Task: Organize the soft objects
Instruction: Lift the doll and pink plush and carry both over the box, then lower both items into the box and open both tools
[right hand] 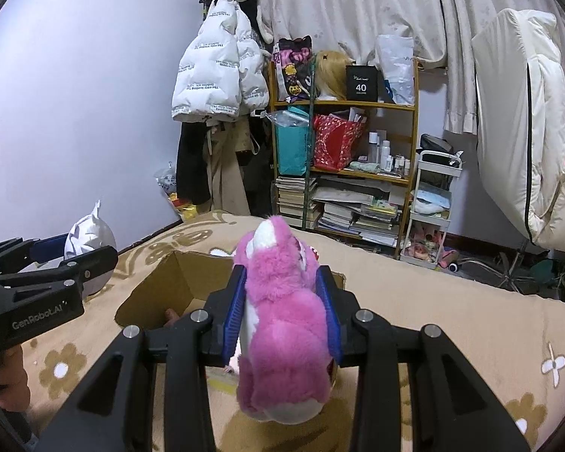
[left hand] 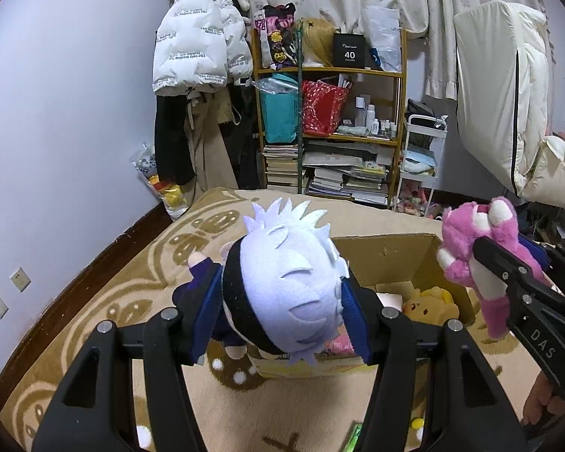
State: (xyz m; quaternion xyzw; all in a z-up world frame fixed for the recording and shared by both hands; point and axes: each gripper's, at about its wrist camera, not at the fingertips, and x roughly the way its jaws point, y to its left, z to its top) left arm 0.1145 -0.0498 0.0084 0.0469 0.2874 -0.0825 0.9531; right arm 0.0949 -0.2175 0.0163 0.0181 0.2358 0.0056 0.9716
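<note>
- Gripping a white-haired doll (left hand: 282,286), the left gripper (left hand: 280,320) is closed on its head, held above the near wall of the cardboard box (left hand: 391,260).
- A pink plush bear (right hand: 282,316) is clamped in the right gripper (right hand: 282,320), at 3 o'clock of the doll.
- A yellow plush (left hand: 431,303) is seen already inside the box.
- Judged step: carrying toys for deposit; lowering over the opening and release are called for next.

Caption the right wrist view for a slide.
Right gripper holds a pink plush bear above an open cardboard box.
</note>
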